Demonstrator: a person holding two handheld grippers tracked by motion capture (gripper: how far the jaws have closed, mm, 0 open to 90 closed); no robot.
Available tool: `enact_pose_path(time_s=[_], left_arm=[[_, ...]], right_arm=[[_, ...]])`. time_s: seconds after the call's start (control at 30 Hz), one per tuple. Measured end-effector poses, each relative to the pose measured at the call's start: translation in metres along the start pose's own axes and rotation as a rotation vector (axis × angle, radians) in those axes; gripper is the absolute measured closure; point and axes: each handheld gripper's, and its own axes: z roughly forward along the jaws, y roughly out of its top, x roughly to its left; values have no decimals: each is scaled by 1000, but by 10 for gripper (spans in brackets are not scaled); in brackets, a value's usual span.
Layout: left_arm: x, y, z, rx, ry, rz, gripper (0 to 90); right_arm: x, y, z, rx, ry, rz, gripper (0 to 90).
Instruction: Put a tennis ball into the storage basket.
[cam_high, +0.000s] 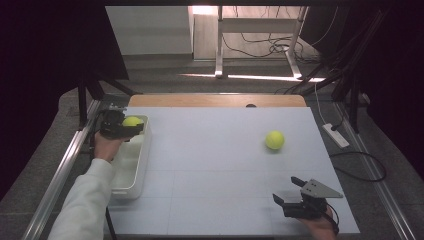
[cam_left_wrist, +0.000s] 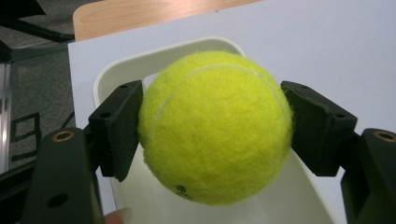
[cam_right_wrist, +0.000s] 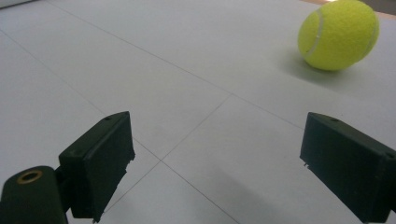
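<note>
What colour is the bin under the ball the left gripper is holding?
White. The bin shows best in the left gripper view, beneath the clamped yellow-green tennis ball.

High overview, two close claw views

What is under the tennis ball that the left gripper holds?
Under the held tennis ball lies the white bin, its floor bare where it shows. The ball covers part of the bin's inside, so that part cannot be seen.
</note>
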Motion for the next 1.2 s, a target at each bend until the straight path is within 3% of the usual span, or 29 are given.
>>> enact_pose_path(time_s=[0.43,0.53,0.6,0.7,1.2], left_arm=[[-1,0,-1,-19,-17,12,258],[-1,1,-3,-40,-21,2,204],[-1,2,-5,-58,-20,-9,118],[-3,3,-10,-93,-22,-8,82],[-8,3,-25,-156,-72,6,101]], right_arm=[[0,0,0,0,-2,1,91],[0,0,0,0,-3,0,91],[-1,0,0,1,-3,0,91],[0,0,0,1,-3,-2,91],[0,0,0,2,-4,0,91]])
